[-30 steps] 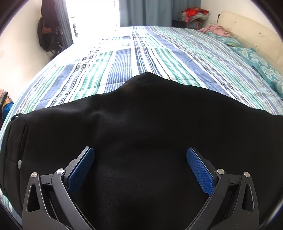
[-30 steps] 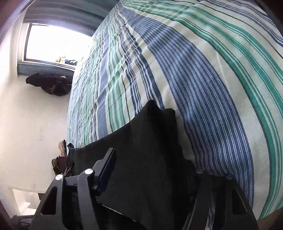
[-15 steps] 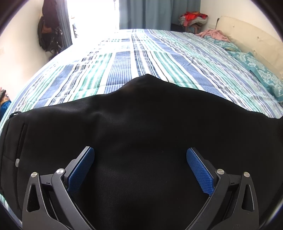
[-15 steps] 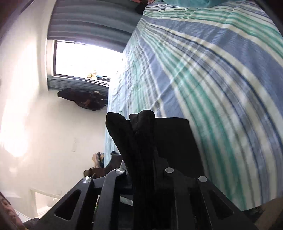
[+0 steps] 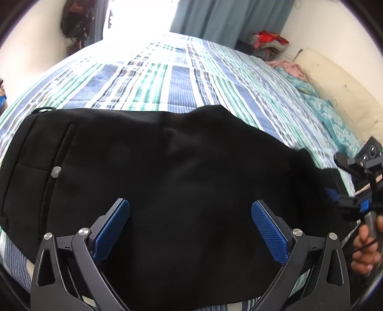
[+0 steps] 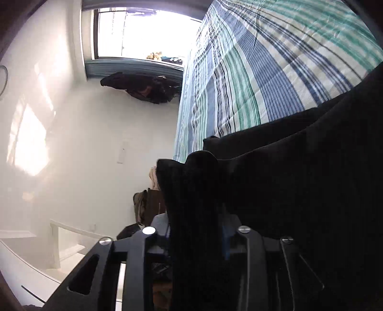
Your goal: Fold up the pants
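Note:
Black pants [image 5: 167,167] lie across the striped bed, waistband and a grey button [image 5: 56,171] to the left. My left gripper [image 5: 190,229] stands open above the cloth, and nothing sits between its blue pads [image 5: 269,235]. In the left wrist view my right gripper [image 5: 344,193] shows at the right edge, at the end of the pants, with a hand [image 5: 366,248] on its handle. In the right wrist view a bunched fold of the pants [image 6: 191,191] fills the gap of my right gripper [image 6: 196,239]. Its jaws are opening with the cloth still pressed between them.
The blue, green and white striped bedspread [image 5: 182,79] stretches away to a bright window with curtains [image 5: 227,19]. Teal pillows [image 5: 323,112] and a cream headboard [image 5: 342,88] lie at the right. A dark bag [image 6: 143,88] hangs on the white wall.
My right gripper closed on the leg end, lifted it and carried it a long way along the bed towards the waistband; its jaws have since widened a little. The left gripper shifted and rolled slightly.

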`<state>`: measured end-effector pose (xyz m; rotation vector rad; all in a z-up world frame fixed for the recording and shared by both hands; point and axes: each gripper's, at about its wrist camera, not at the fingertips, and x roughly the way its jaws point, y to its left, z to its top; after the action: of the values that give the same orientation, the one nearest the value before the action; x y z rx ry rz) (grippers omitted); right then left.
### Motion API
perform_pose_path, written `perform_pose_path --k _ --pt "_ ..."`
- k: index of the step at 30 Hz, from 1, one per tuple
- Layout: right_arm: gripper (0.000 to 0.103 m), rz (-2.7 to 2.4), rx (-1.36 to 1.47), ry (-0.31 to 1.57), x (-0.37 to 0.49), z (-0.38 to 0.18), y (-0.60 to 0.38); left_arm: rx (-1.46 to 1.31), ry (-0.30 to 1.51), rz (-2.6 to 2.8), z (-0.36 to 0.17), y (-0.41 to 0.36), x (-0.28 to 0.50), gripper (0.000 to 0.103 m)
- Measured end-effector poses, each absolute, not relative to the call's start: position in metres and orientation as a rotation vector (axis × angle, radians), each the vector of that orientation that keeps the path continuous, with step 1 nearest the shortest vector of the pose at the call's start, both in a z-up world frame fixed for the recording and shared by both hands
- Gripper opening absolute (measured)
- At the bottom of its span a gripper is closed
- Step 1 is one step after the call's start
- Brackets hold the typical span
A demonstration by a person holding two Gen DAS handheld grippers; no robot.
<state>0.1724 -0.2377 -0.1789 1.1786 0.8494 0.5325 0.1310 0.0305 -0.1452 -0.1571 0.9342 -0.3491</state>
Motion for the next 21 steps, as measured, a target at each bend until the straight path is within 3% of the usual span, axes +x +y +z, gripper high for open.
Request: perform_pose_path --k 1,4,8,11,14,16,17,18,21 --pt "0.069 0.519 1.161 0.889 0.178 -0.179 -0.228 -0.191 0.933 -0.344 -0.143 0.036 0.133 0.102" --pt "0.069 0.458 1.053 0.816 0.164 -0.155 -0.236 -0.259 0.935 -0.340 -0.138 0.044 0.135 0.102" --pt "0.084 0.239 0.734 0.705 0.103 -0.114 -0.276 -0.281 0.939 -0.487 -0.124 0.013 0.125 0.099" --pt "0.086 0.097 0.640 0.656 0.049 -0.112 -0.304 -0.185 0.960 -0.651 -0.115 -0.040 0.112 0.079" --pt "0.086 0.018 0.722 0.662 0.015 -0.124 -0.320 -0.044 1.038 -0.656 -0.128 -0.086 0.109 0.072" --pt "0.086 0.016 0.766 0.613 0.006 -0.126 -0.328 0.008 1.074 -0.628 -0.141 -0.102 0.111 0.054" --pt "0.086 0.005 0.738 0.595 0.006 -0.123 -0.328 0.027 1.101 -0.615 -0.147 -0.108 0.112 0.017" --pt "0.086 -0.003 0.701 0.590 0.007 -0.119 -0.325 0.047 1.109 -0.591 -0.148 -0.111 0.112 0.005" --pt "0.086 -0.013 0.643 0.596 0.012 -0.115 -0.323 0.024 1.058 -0.569 -0.129 -0.099 0.108 0.003"
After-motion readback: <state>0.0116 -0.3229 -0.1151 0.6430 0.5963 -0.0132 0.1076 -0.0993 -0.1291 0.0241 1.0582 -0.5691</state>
